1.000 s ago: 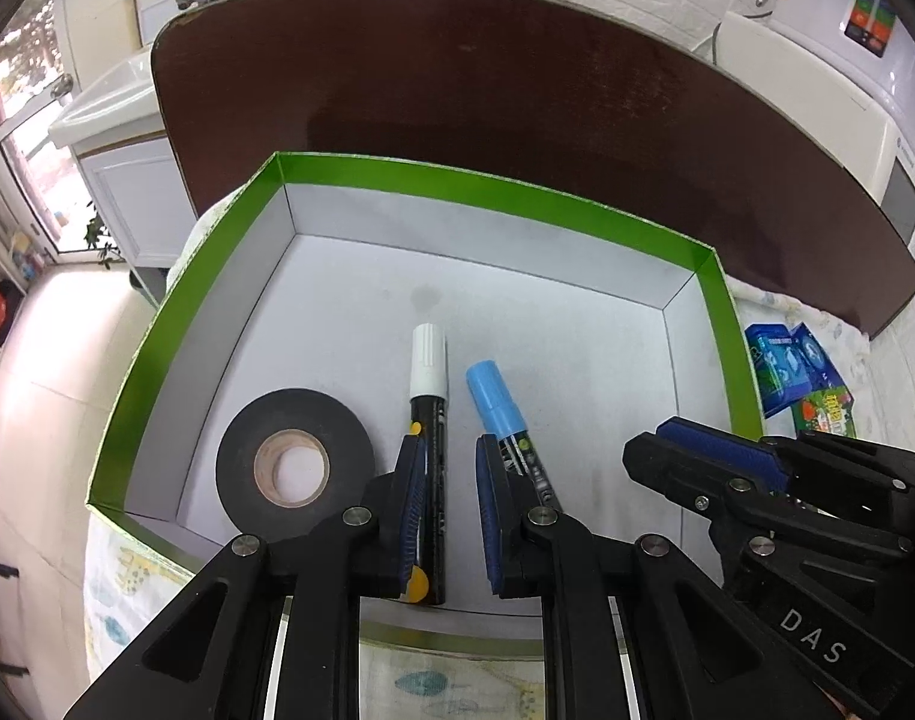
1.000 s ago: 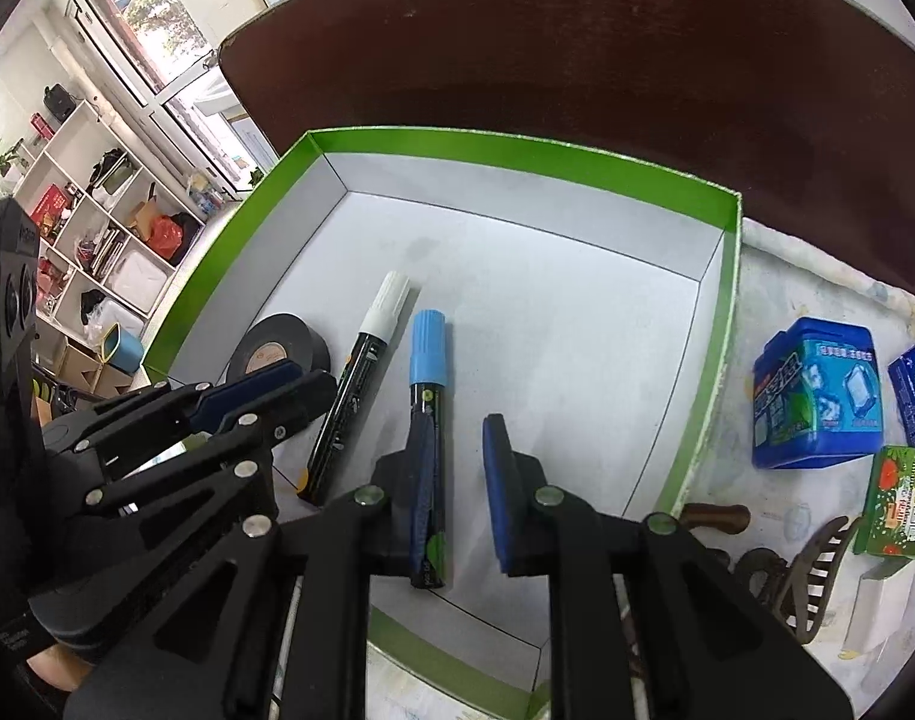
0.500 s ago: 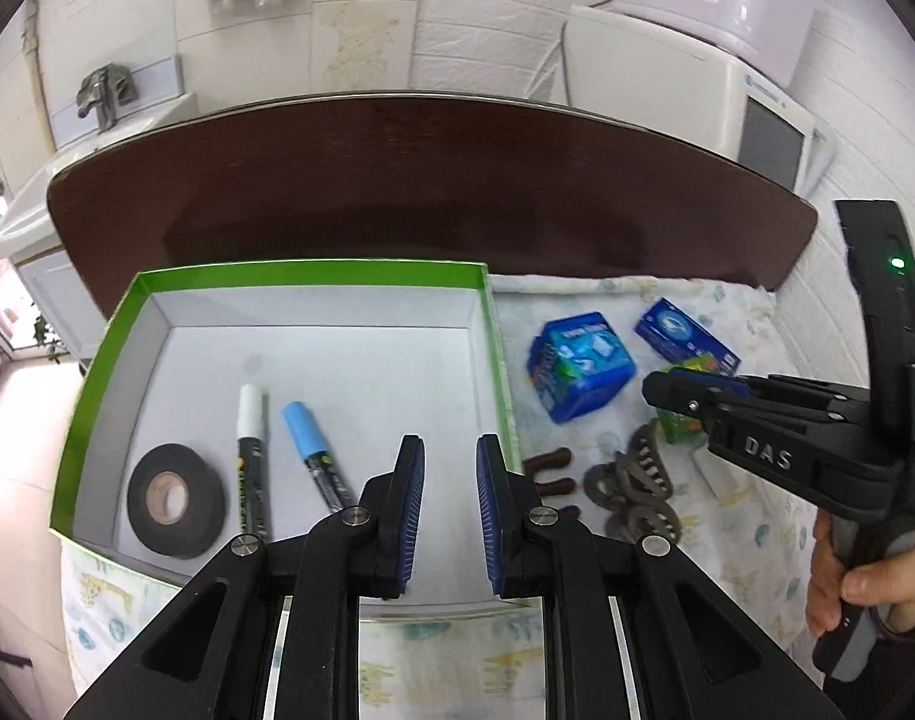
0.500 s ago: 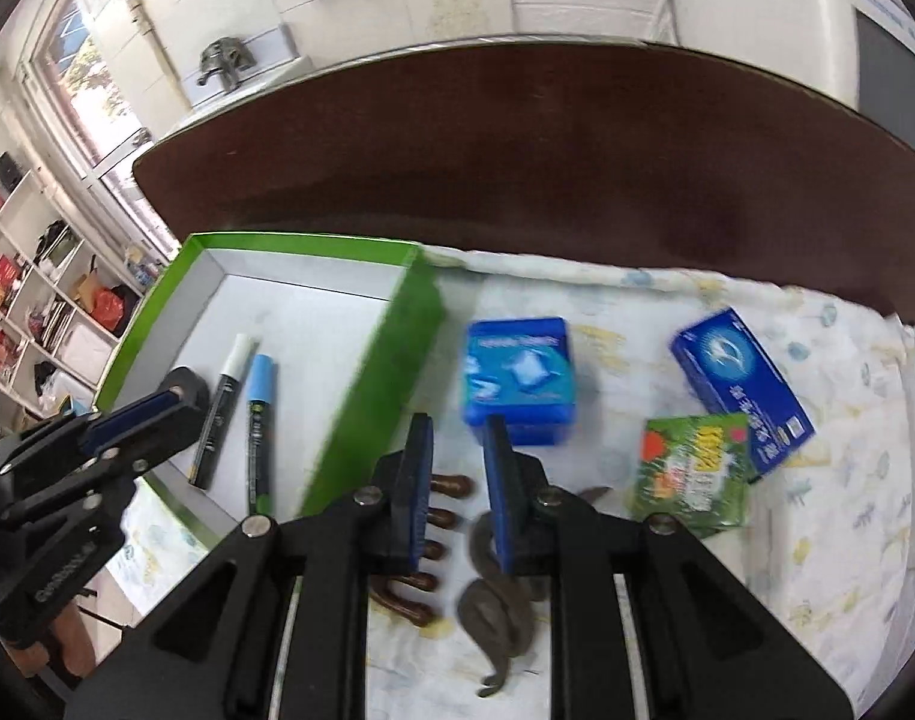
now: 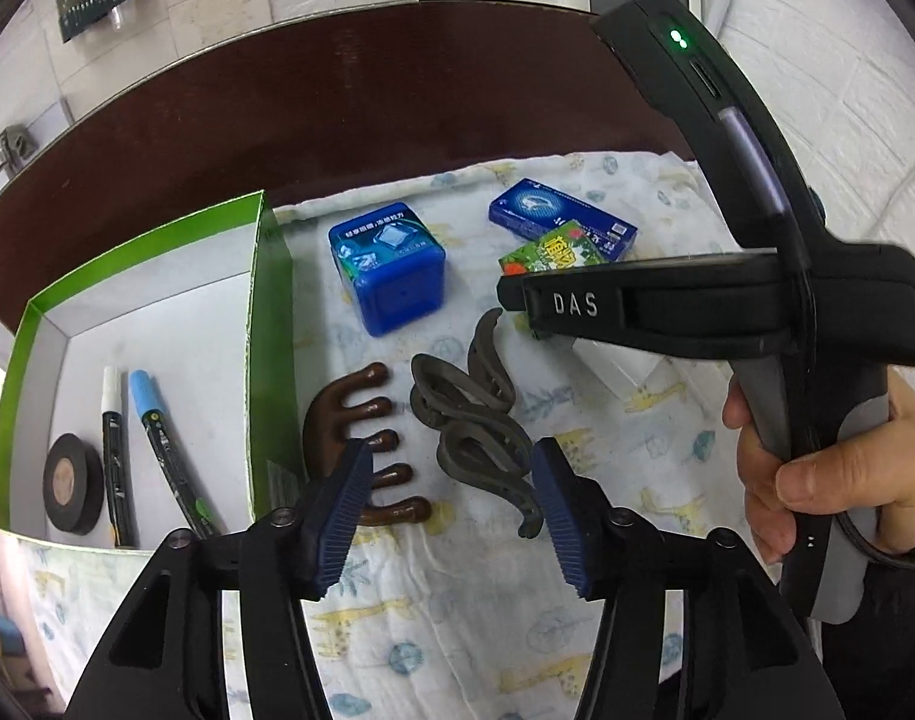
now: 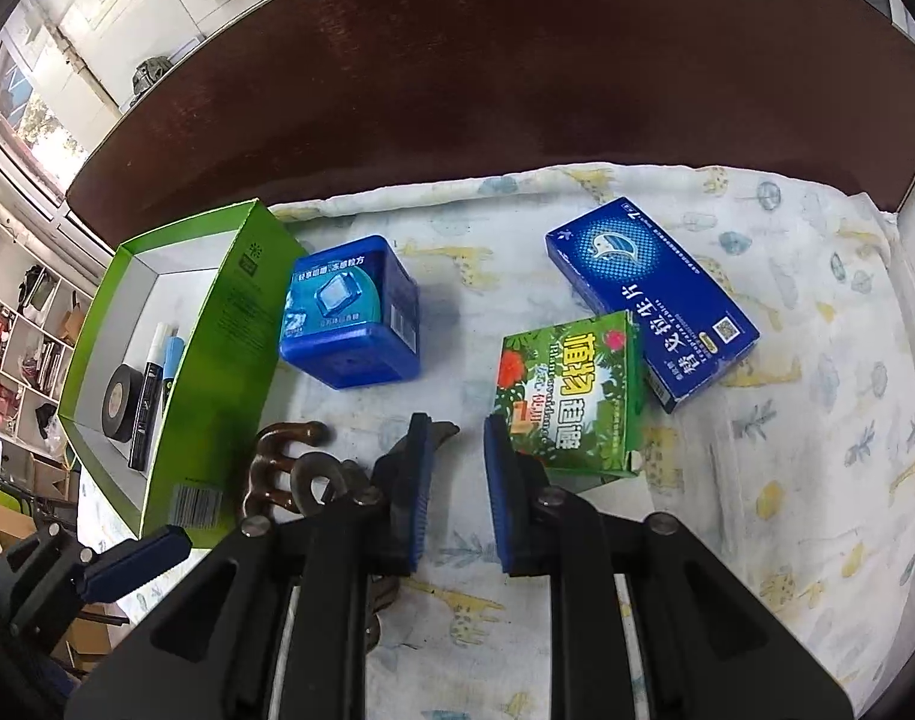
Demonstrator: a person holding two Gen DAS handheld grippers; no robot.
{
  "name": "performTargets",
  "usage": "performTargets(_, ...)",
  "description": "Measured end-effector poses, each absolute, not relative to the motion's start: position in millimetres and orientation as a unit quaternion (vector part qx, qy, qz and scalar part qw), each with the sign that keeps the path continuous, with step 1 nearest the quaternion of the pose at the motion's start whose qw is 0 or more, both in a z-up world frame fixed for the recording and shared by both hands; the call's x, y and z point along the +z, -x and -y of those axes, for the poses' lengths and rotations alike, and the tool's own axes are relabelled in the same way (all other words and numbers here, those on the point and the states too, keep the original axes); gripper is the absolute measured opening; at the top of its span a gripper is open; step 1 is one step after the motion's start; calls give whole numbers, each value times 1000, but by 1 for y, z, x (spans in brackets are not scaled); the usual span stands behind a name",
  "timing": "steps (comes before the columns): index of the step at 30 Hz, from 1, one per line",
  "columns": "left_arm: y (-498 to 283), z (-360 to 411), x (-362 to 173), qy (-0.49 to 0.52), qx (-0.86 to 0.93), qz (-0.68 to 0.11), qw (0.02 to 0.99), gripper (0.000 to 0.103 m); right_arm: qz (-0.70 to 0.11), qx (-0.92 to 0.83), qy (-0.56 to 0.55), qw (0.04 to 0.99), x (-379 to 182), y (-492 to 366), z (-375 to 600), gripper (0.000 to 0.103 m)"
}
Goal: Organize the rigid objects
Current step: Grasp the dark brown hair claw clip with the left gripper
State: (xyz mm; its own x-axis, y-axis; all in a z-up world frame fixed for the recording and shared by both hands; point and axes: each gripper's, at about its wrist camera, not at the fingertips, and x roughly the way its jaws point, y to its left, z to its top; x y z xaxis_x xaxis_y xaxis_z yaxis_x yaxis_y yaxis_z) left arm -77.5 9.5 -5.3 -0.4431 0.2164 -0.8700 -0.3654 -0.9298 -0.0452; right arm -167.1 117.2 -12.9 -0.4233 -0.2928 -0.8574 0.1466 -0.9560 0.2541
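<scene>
Two grippers, both empty, have left the green-walled box (image 5: 259,324): the left gripper (image 5: 451,516) now spreads wide over the grey plastic hair claw (image 5: 475,432) (brown claw (image 5: 361,420) beside it), the right gripper (image 6: 454,492) part-open; markers (image 5: 157,426) stay boxed beyond.

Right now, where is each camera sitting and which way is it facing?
Left wrist: on the left gripper, above the cloth, looking down past open jaws at the grey hair clip and brown hair clip; the right hand shows too.
Right wrist: on the right gripper, facing the green carton and blue cube box, jaws open; the left gripper's tip sits bottom left.
Both share: the green tray, markers, tape, boxes and both clips.
</scene>
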Motion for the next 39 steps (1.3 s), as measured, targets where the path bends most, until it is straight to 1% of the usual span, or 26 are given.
performTargets(12,75,-18,-41,531,825,-58,187,57,75,-830,-528,162,-20,194,-104,19)
performTargets(16,79,-19,-50,535,822,-59,183,57,66,-822,-541,164,-26,199,-100,19)
performTargets(18,82,-14,-53,540,821,-47,181,57,60,-817,-549,168,-30,198,-99,19)
performTargets(19,84,-10,-54,542,820,-36,180,55,60,-813,-553,172,-33,197,-99,19)
performTargets(21,85,-2,-54,544,819,-22,180,35,55,-808,-560,172,-37,193,-100,20)
performTargets(23,83,3,-54,544,820,-26,178,24,46,-808,-561,171,-37,187,-104,20)
performTargets(32,61,3,-59,536,807,-77,235,23,39,-799,-560,216,-29,125,-137,20)
performTargets(34,63,5,-59,532,807,-79,243,23,42,-807,-542,229,-24,116,-146,25)
performTargets(36,70,4,-57,534,804,-73,249,23,20,-824,-516,232,-18,108,-150,35)
performTargets(37,70,4,-57,534,804,-73,251,23,5,-833,-502,233,-15,105,-150,38)
performTargets(38,70,2,-58,532,805,-76,251,23,-10,-839,-491,236,-14,103,-149,45)
performTargets(39,69,3,-56,530,806,-80,252,23,-29,-842,-481,241,-13,100,-146,48)
